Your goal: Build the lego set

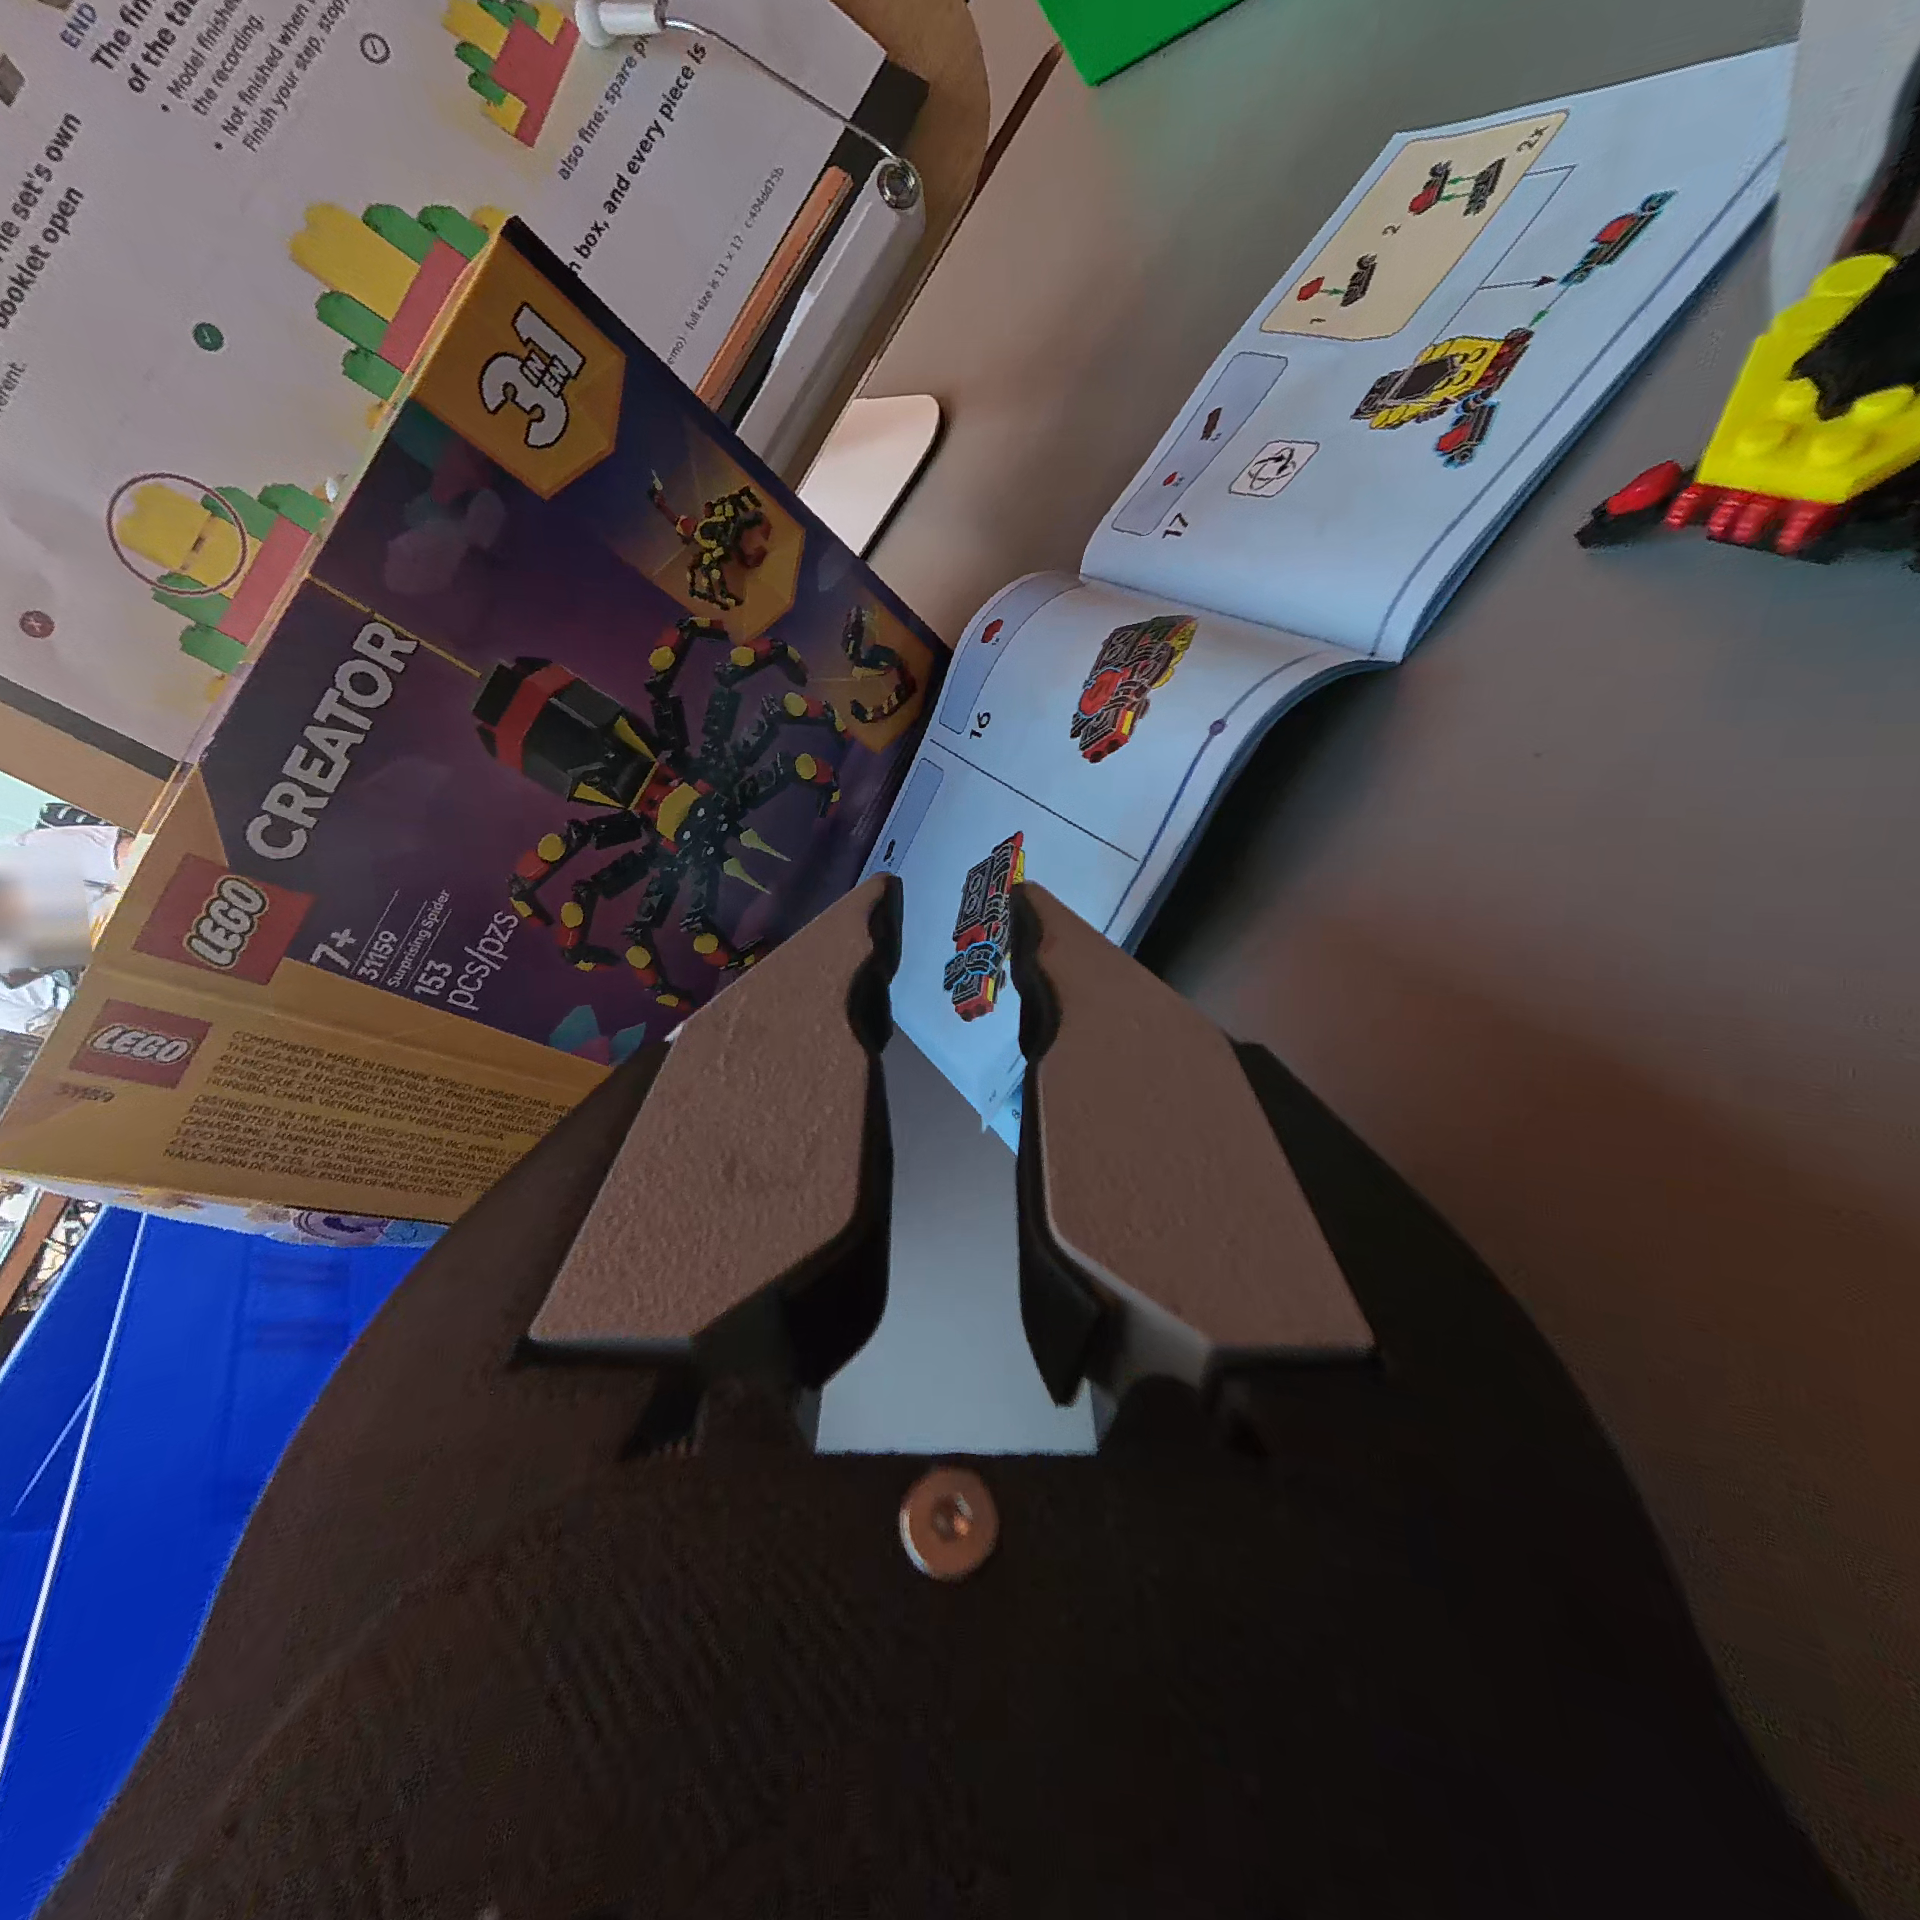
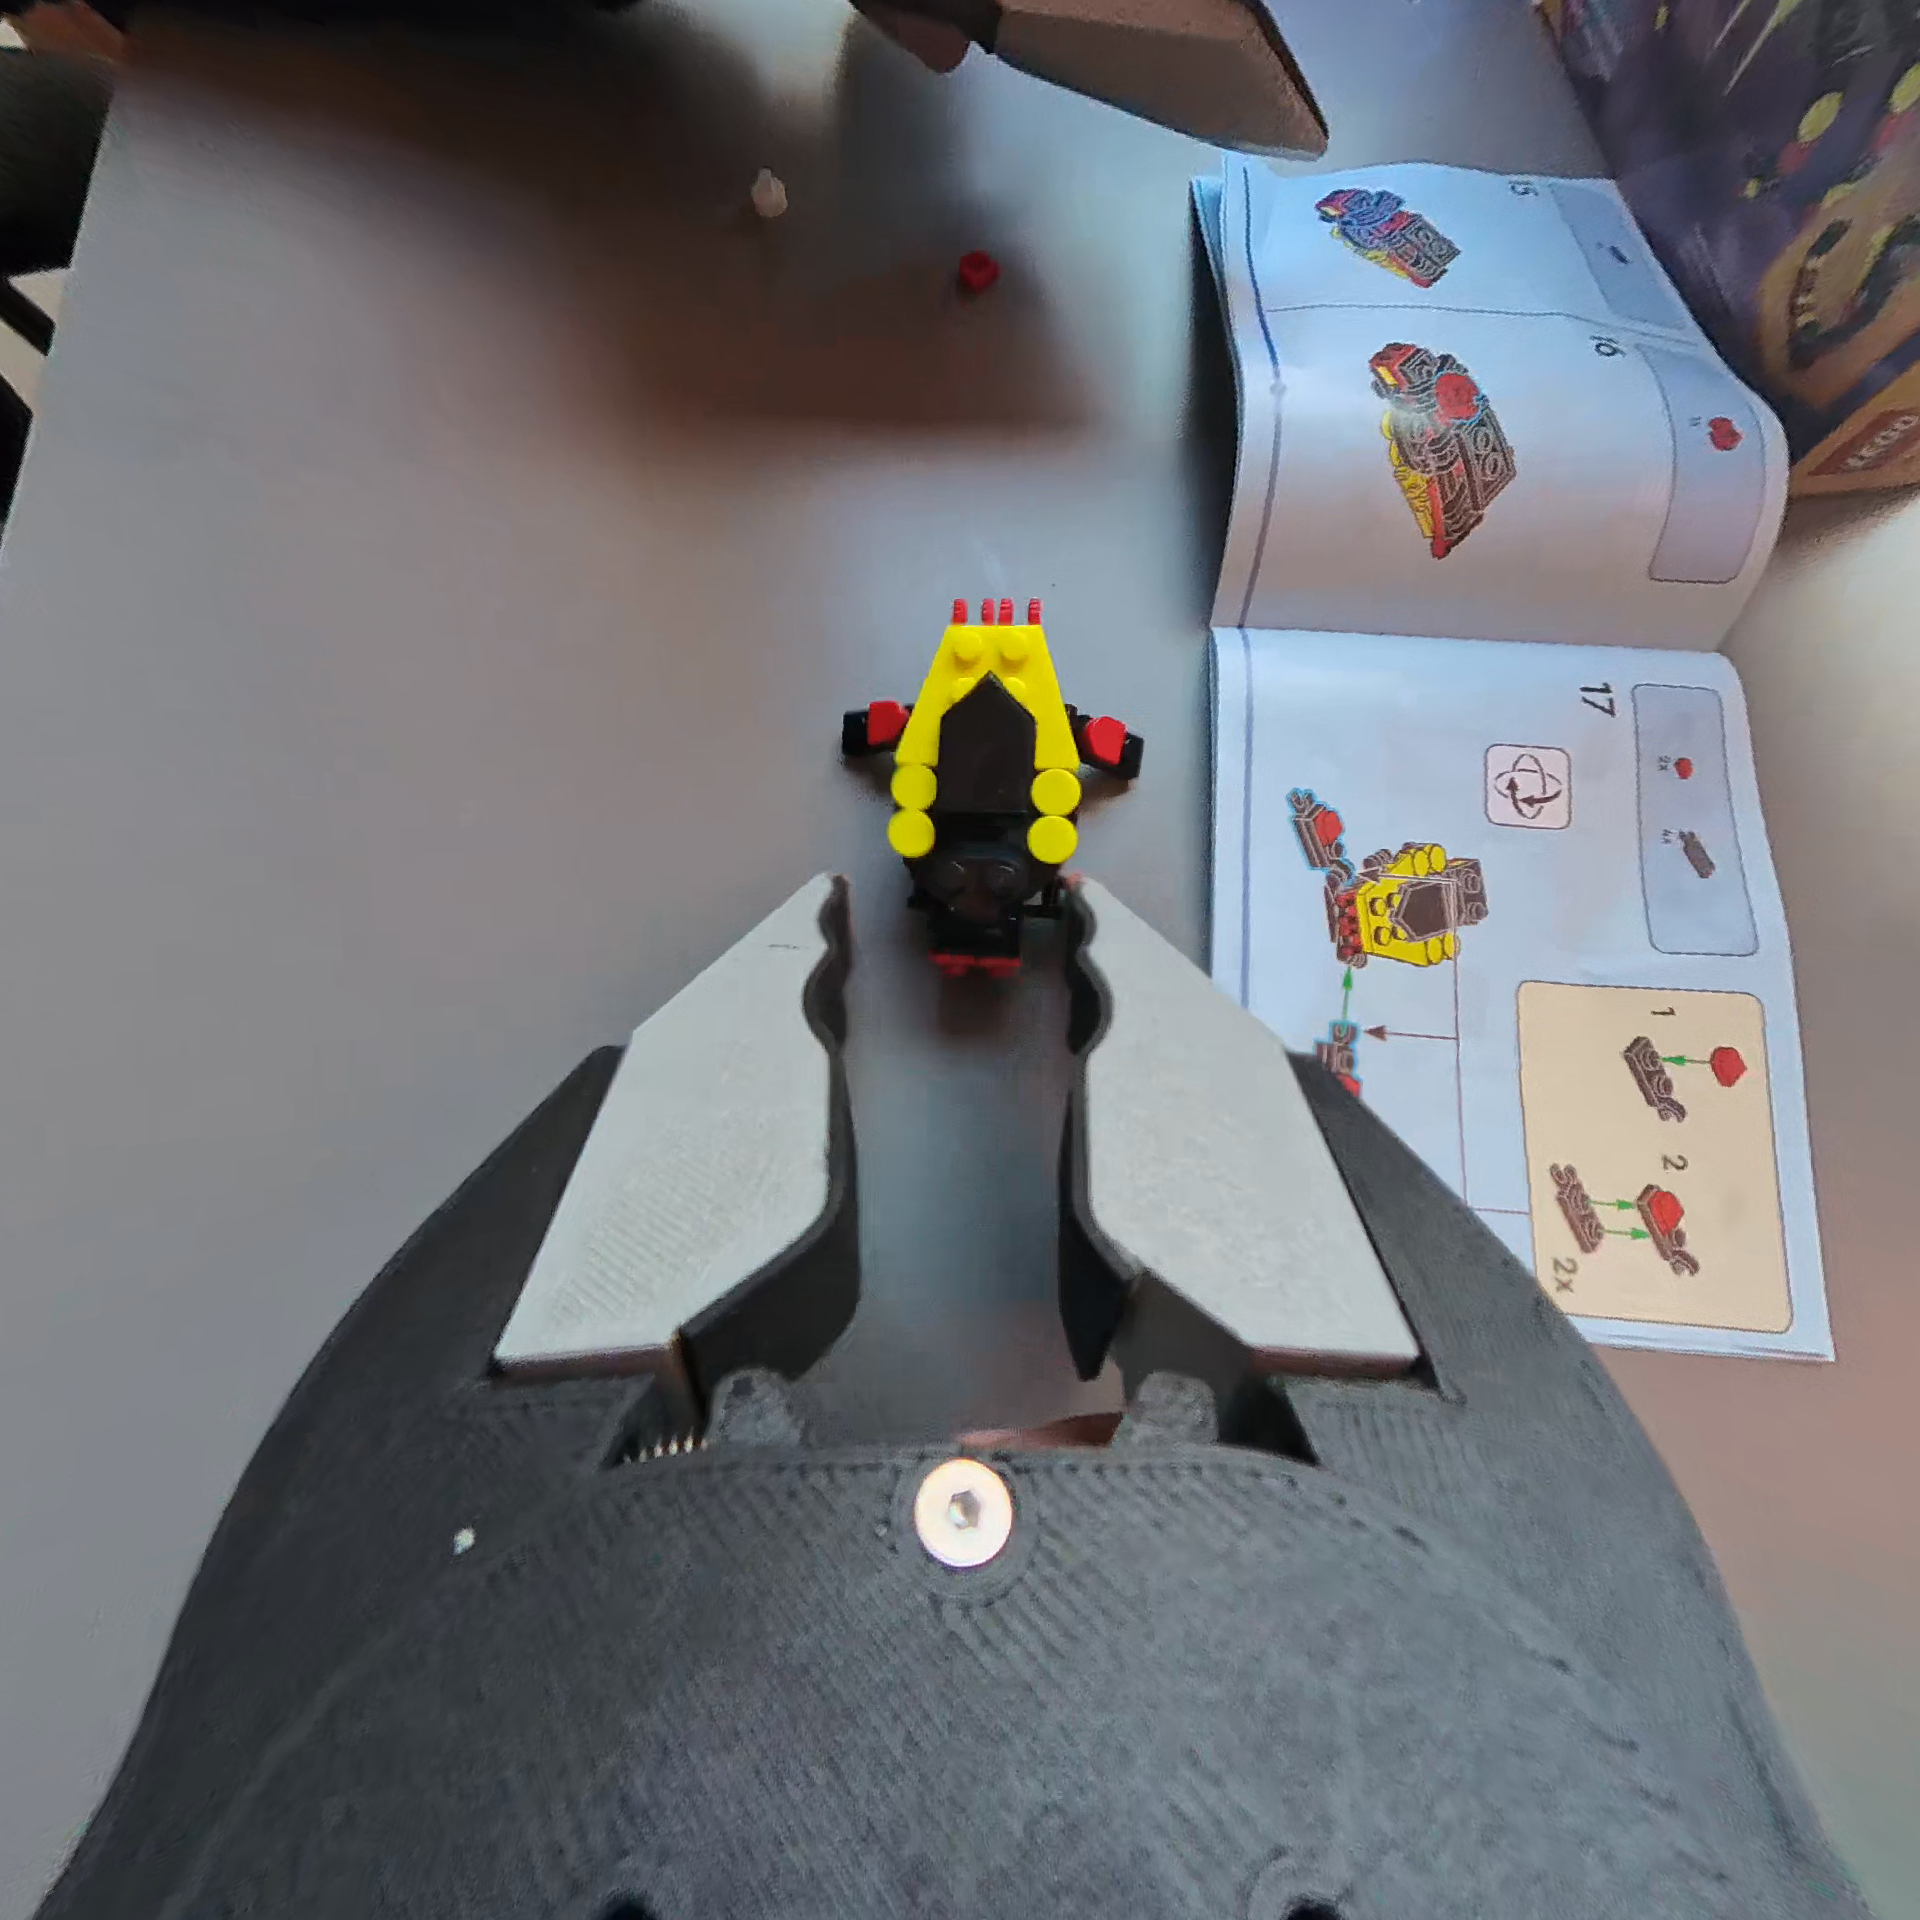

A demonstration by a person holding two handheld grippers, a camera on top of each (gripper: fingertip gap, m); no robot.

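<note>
A small Lego model (image 2: 971, 748) of yellow, black and red pieces lies on the grey table. My right gripper (image 2: 956, 888) is open, with its fingertips on either side of the model's near black end; I cannot tell whether they touch it. The model also shows at the right edge of the left wrist view (image 1: 1808, 416). My left gripper (image 1: 954, 904) is held above the open instruction booklet (image 1: 1299, 520), jaws a narrow gap apart and empty. A loose red piece (image 2: 977, 270) and a small beige piece (image 2: 769, 192) lie beyond the model.
The booklet (image 2: 1455, 831) lies right of the model. The Lego box (image 1: 468, 831) stands behind it, leaning on a board with a printed sheet (image 1: 312, 208). A brown shape (image 2: 1143, 62) sits at the top edge of the right wrist view. Blue floor (image 1: 156, 1455) lies past the table edge. My right fingertips sit around 15 cm from my left ones. The right gripper is farther from the loose red piece (image 2: 977, 270), some 15 cm, than the left, some 8 cm.
</note>
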